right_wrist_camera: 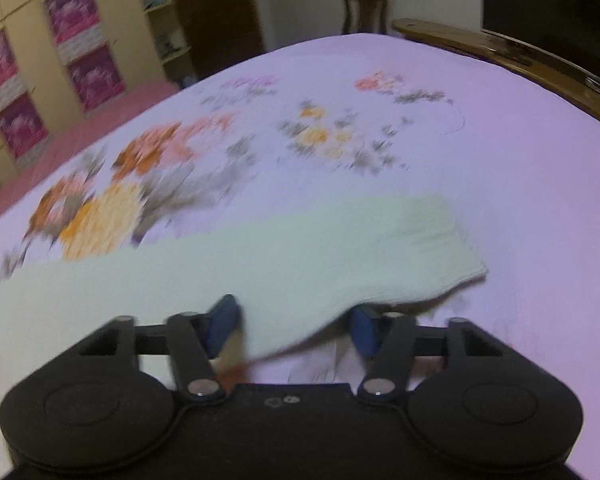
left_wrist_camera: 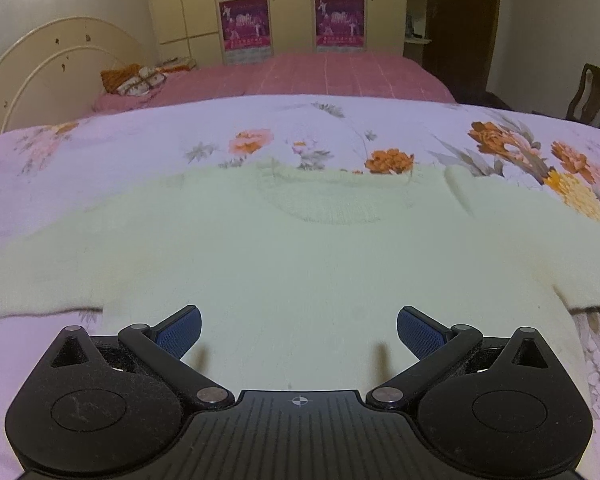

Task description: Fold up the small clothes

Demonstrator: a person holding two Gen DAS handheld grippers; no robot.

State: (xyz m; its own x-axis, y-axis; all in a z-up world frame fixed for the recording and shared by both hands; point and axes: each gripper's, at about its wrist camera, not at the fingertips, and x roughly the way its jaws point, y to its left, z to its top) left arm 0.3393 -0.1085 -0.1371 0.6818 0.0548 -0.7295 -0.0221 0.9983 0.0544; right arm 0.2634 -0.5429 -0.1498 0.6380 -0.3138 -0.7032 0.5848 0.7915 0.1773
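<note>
Pale cream knitted sweater (left_wrist_camera: pixel 300 248) lies spread flat on the lilac floral bedspread (left_wrist_camera: pixel 100 152), neckline away from the left claw (left_wrist_camera: pixel 299 332). Left claw hovers released above the sweater's lower body, blue pads (left_wrist_camera: pixel 184 330) wide apart. Right claw (right_wrist_camera: pixel 296 328) straddles the near edge of the sweater's sleeve (right_wrist_camera: pixel 340 252), cloth between its half-parted pads; contact cannot be told through blur.

Pale cream knit sweater (left_wrist_camera: pixel 300 264) — flat, sleeves outspread — on floral bedspread (left_wrist_camera: pixel 100 152)
</note>
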